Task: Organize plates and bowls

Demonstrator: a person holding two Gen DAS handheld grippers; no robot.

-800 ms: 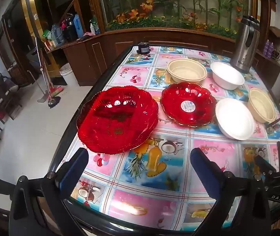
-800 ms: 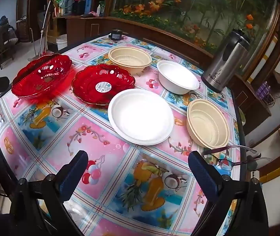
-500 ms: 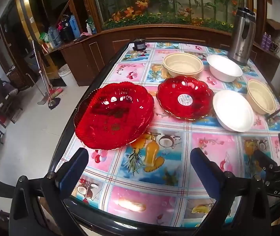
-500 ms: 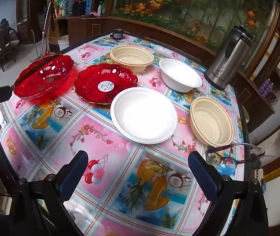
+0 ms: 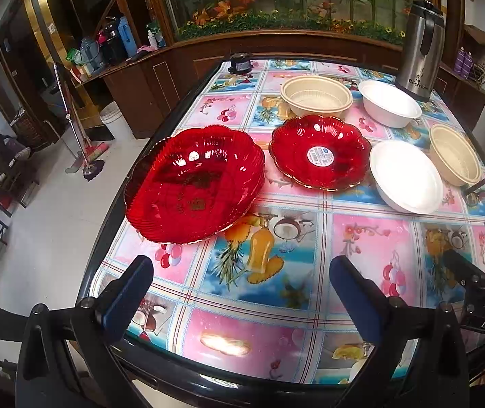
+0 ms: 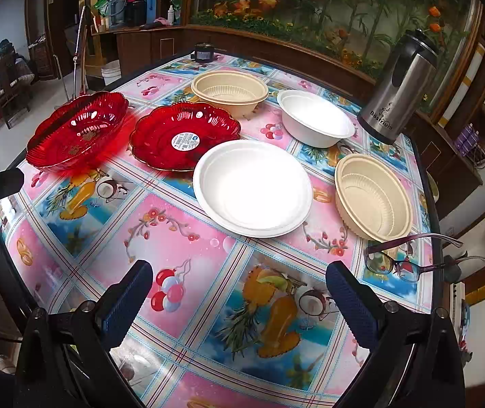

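The left gripper (image 5: 240, 277) hung over the near edge of the table (image 5: 228, 336), its blue-padded jaws spread wide with nothing between them; the right gripper (image 6: 239, 280) hung likewise over the near edge, jaws wide apart and empty. On the fruit-patterned tablecloth, the large scalloped red glass plate (image 5: 193, 183) sat at the left edge, part of its rim reaching past the table's border. Just beside it, toward the middle, lay the smaller red scalloped plate with a round sticker (image 5: 320, 151), and next to that the white round foam plate (image 6: 252, 188). A beige ribbed plastic bowl (image 6: 373, 197) stood near the right edge, a second beige bowl (image 6: 230, 91) and a white foam bowl (image 6: 315, 122) toward the far edge. A steel thermos jug (image 6: 397, 88) stood at the far right corner, its printed lettering hard to read. Purple-framed glasses (image 6: 402, 261) lay at the right edge, one temple reaching past it. A small dark object (image 6: 203, 52) at the far edge was too small to identify
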